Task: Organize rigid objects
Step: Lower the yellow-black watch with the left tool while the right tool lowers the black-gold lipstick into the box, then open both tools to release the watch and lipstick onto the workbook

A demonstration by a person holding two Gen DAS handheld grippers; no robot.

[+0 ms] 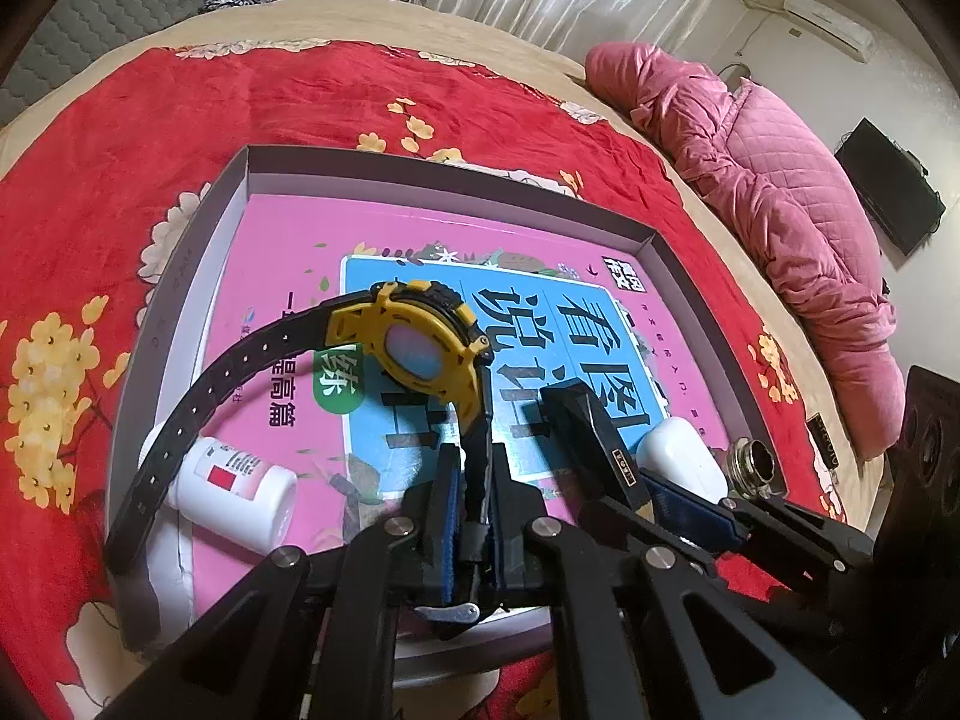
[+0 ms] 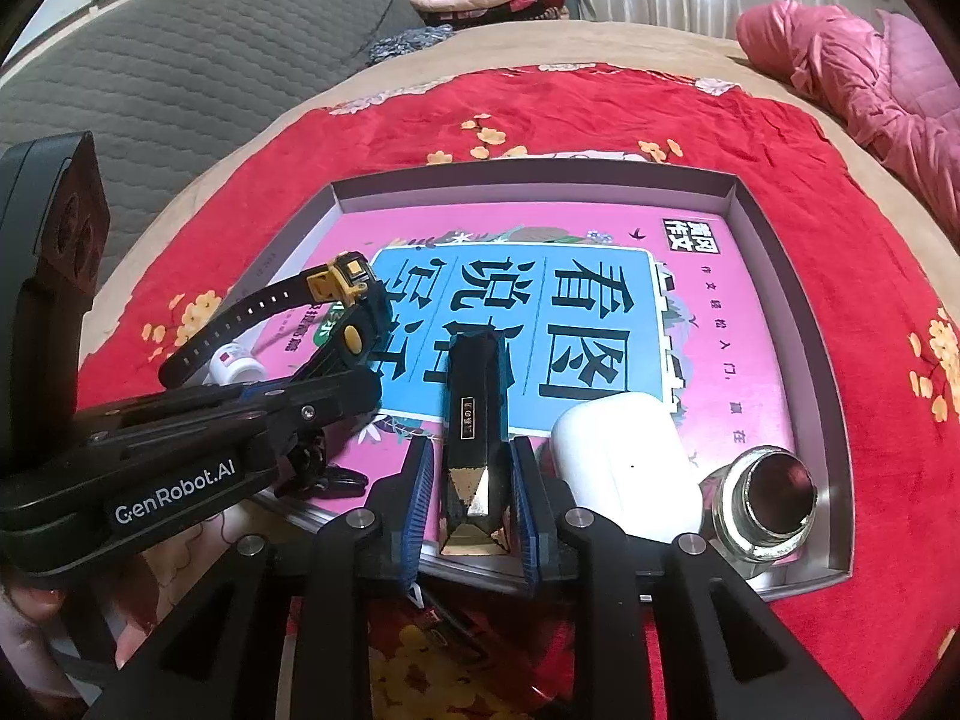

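Note:
A yellow-and-black wristwatch [image 1: 420, 342] hangs over the pink book, and my left gripper [image 1: 477, 468] is shut on its lower strap. Its other strap arcs down to the left past a white pill bottle [image 1: 240, 486]. In the right wrist view the same watch [image 2: 348, 288] sticks up from the left gripper [image 2: 345, 369]. My right gripper [image 2: 474, 462] is shut on a black faceted bar [image 2: 474, 414] with gold facets, whose far tip points down at the book. In the left wrist view this bar [image 1: 585, 426] stands just right of the watch.
A grey shallow tray [image 2: 540, 180] on a red floral blanket [image 2: 600, 108] holds the pink book [image 2: 720, 324], the pill bottle [image 2: 237, 366], a white case [image 2: 624, 468] and an open glass jar [image 2: 768, 498]. A pink quilted coat [image 1: 780, 180] lies to the right.

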